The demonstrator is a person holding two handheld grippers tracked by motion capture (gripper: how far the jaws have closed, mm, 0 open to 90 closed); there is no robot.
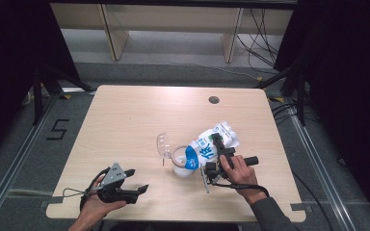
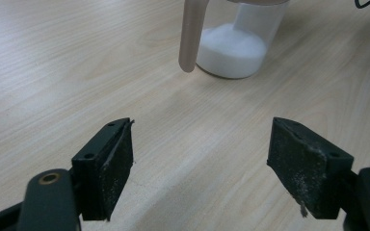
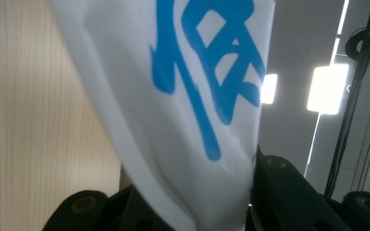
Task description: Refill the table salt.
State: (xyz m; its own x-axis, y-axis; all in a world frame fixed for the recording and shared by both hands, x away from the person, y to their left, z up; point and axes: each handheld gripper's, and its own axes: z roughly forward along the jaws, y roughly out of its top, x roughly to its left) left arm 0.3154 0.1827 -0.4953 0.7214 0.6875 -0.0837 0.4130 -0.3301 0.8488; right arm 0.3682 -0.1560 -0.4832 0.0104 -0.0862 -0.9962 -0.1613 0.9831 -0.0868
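Currently my right claw (image 1: 215, 144) grips a white bag with blue lettering (image 1: 211, 143), tipped mouth-down over a clear jar (image 1: 182, 160) near the middle of the counter (image 1: 125, 120), its hinged lid (image 1: 162, 144) swung open. The left gripper view shows white powder (image 2: 231, 50) low in the jar, so I judge most of the filling remains. My left claw (image 1: 137, 181) rests open and empty near the counter's front edge.

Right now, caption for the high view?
Right gripper tips a white bag over a clear jar; left gripper open.
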